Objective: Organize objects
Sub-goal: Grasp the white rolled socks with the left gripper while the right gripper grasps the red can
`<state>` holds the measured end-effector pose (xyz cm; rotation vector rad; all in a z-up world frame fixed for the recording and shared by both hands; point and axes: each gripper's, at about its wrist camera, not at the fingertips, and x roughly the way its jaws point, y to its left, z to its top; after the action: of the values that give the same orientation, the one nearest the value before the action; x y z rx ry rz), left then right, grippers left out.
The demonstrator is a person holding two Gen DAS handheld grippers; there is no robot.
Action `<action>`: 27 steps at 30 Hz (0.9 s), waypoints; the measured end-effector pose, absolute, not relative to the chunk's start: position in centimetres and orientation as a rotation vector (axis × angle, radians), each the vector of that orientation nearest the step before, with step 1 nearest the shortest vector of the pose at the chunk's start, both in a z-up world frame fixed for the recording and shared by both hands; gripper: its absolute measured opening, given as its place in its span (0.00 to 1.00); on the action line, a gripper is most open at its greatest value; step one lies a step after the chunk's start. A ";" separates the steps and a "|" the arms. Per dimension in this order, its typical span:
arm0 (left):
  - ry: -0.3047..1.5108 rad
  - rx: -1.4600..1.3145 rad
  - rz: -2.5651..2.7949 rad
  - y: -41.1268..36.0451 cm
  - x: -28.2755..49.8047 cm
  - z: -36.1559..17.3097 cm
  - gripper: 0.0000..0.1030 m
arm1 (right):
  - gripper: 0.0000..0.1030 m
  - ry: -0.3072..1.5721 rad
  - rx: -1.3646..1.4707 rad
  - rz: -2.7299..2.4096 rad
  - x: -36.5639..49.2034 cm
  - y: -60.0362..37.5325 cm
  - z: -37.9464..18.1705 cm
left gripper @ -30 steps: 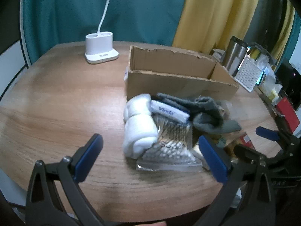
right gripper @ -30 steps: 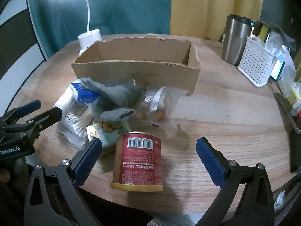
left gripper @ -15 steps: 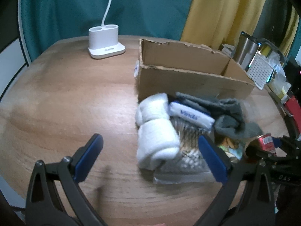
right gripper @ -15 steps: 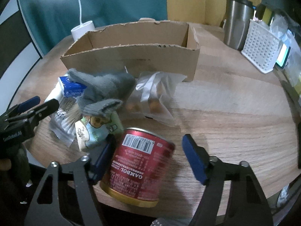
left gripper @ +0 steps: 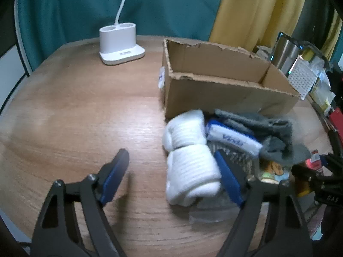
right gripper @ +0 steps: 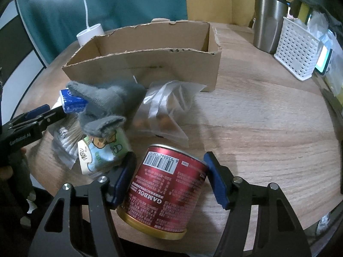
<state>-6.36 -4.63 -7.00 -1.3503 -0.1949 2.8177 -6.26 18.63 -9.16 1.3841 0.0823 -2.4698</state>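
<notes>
Objects for organizing lie heaped on a round wooden surface (left gripper: 75, 111), just in front of an open cardboard box (right gripper: 150, 60) whose visible inside looks empty. At the far left of the heap, the left gripper (left gripper: 171, 177) has just been closing; its fingers (left gripper: 227, 180) stand partly open, the left one over bare wood and the right one wedged beside a rolled white towel (left gripper: 190, 160), whose near part lies between them, not yet pinched. The towel looks soft, light and squashy, so a grasp across the roll's middle should hold it without it unrolling. Next to it sit a blue and white tissue pack (left gripper: 233, 137), a clear bag of cotton swabs (right gripper: 66, 137), grey socks (right gripper: 105, 105) draped on top, and a small printed packet (right gripper: 100, 150), all light and limp. Further right lies a clear plastic bag of snacks (right gripper: 165, 111), slippery and crushable. At the near right, the right gripper (right gripper: 169, 177) has also just been closing, and its fingers (right gripper: 214, 180) now press both sides of a red tin can (right gripper: 165, 192), which sits tilted. The can is rigid, smooth and probably the heaviest item; gripping across its middle, as here, seems soundest, though the glossy wall could slip.
</notes>
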 end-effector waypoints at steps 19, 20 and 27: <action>-0.224 -1.339 2.765 -4.5 -6.2 -7.6 0.41 | 0.64 0.094 1.368 -2.481 -6.2 18.6 -8.6; -0.226 -1.333 2.769 -4.5 -6.1 -7.4 0.41 | 0.64 0.095 1.364 -2.484 -6.2 18.6 -8.4; -0.235 -1.291 2.788 -4.5 -5.5 -6.1 0.40 | 0.63 0.110 1.338 -2.502 -6.2 18.3 -7.6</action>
<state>-5.49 -4.52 -6.08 -1.2909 -0.2350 2.7882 -6.16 18.28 -7.57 1.3377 0.1099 -2.5025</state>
